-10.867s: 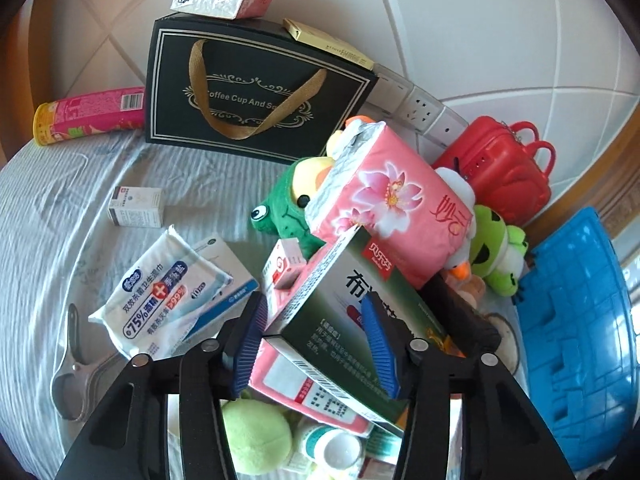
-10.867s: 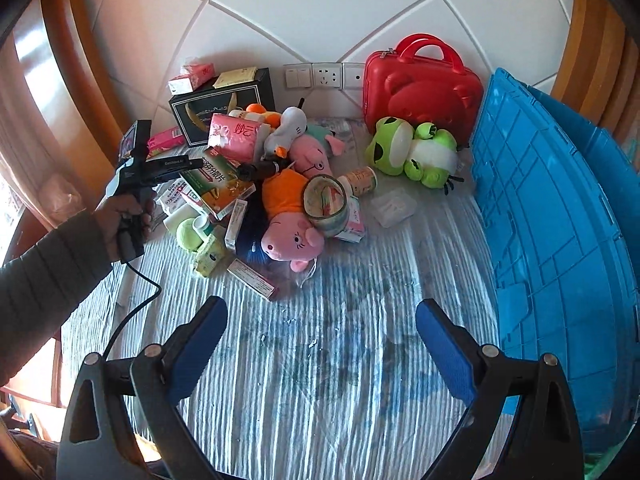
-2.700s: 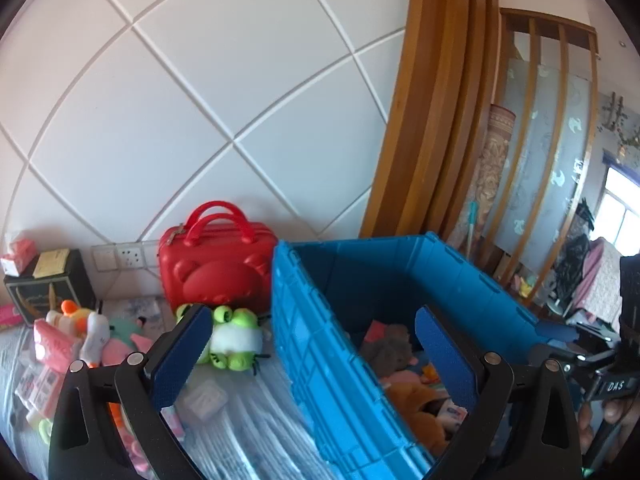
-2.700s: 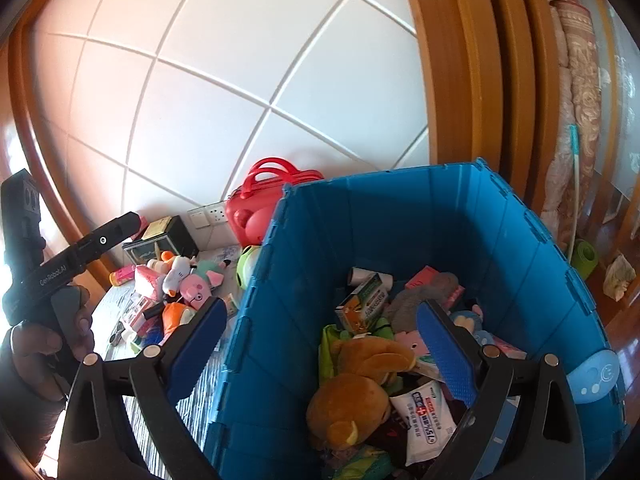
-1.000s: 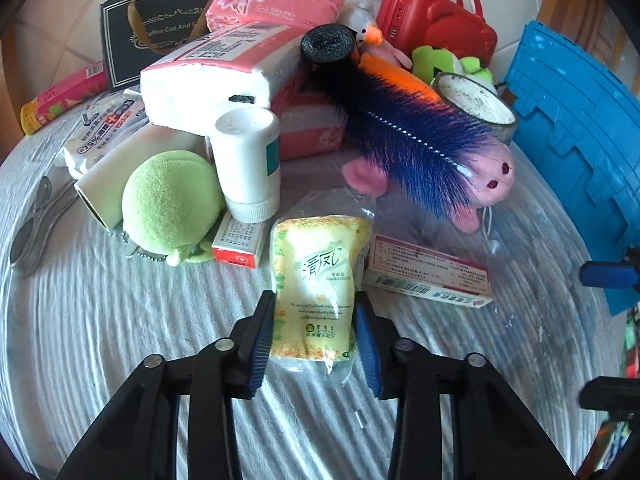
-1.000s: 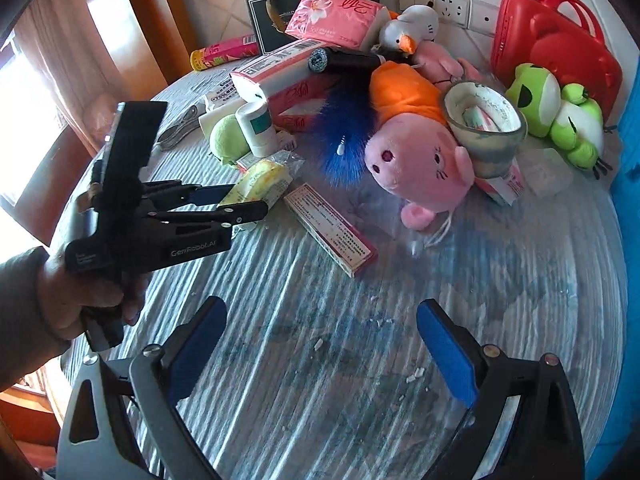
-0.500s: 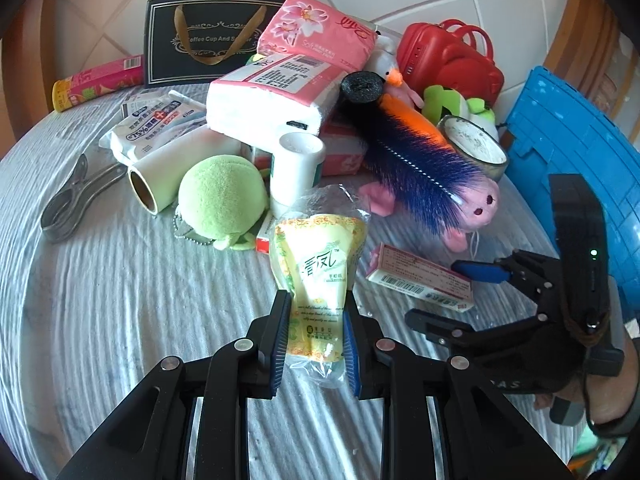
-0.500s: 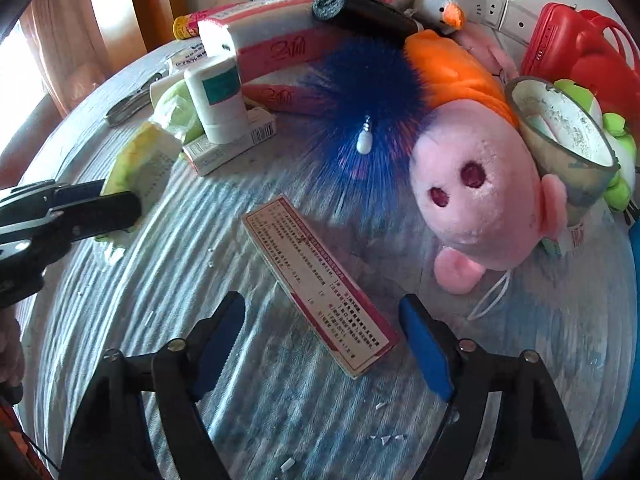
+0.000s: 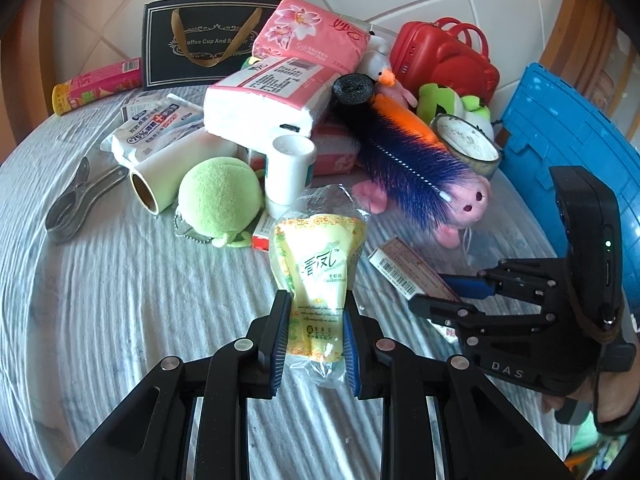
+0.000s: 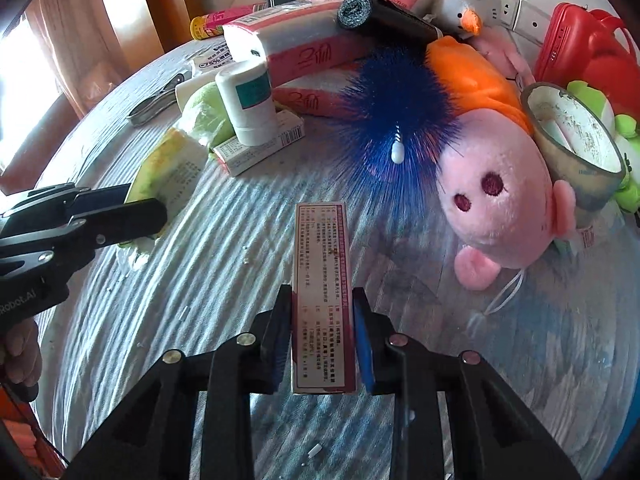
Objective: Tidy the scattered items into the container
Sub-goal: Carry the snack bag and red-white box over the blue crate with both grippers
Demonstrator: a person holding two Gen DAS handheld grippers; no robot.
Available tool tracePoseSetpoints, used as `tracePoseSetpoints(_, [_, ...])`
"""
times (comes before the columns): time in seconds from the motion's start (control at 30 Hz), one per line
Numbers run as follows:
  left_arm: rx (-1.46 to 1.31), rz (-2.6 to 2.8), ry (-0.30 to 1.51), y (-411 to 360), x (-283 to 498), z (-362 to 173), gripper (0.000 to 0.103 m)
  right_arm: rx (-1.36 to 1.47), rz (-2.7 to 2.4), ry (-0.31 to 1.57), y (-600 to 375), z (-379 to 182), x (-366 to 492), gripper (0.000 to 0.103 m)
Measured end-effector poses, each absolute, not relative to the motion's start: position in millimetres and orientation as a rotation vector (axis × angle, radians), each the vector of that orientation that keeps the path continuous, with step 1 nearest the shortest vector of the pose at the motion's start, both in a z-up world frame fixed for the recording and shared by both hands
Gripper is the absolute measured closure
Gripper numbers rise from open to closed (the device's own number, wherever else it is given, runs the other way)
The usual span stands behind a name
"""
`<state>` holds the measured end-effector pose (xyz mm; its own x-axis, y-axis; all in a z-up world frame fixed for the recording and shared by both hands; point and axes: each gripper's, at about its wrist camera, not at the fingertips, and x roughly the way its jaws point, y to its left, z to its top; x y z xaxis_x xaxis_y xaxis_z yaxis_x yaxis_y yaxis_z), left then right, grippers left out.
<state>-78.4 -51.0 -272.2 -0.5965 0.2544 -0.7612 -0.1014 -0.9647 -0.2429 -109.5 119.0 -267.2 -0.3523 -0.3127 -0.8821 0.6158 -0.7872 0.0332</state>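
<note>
My left gripper (image 9: 314, 312) is shut on a yellow tissue packet (image 9: 320, 276) in clear wrap, low over the striped table cloth. It also shows in the right wrist view (image 10: 120, 216) at the left, holding the packet (image 10: 172, 172). My right gripper (image 10: 322, 320) is shut on a long pink-and-white carton (image 10: 322, 280) that lies on the table. It shows in the left wrist view (image 9: 448, 292) at the right, over the carton (image 9: 404, 272). The blue container (image 9: 560, 136) stands at the right edge.
A pile lies behind: a pink pig plush (image 10: 492, 200), a blue bristle brush (image 9: 404, 160), a white bottle (image 9: 290, 172), a green plush ball (image 9: 218, 196), tissue packs (image 9: 264, 100), a tape roll (image 9: 466, 144), a red case (image 9: 444, 64), a black gift bag (image 9: 200, 40), metal tongs (image 9: 76, 200).
My right gripper has closed onto the long carton, which now points straight ahead between its fingers. My left gripper has tightened on the yellow packet and lifted it slightly.
</note>
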Motion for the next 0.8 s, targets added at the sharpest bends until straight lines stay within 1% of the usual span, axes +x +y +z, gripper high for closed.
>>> tracePoseSetpoints(0.17, [-1.276, 2.643, -0.239, -53.7, -74.2, -257.1, 0.08, 1.303, -2.15, 0.405, 121.0, -248.2, -101.3, 0.076])
tracePoseSetpoints(0.37, [-1.243, 2.66, -0.215, -55.2, -65.5, -230.8, 0.08, 1.274, -2.165, 0.393, 125.3, -212.8, -86.9, 0.076])
tracePoseSetpoints(0.8, [-1.125, 2.711, -0.157, -46.2, -42.9, -147.4, 0.08, 1.182, -2.245, 0.307, 164.7, -111.7, -51.8, 0.076])
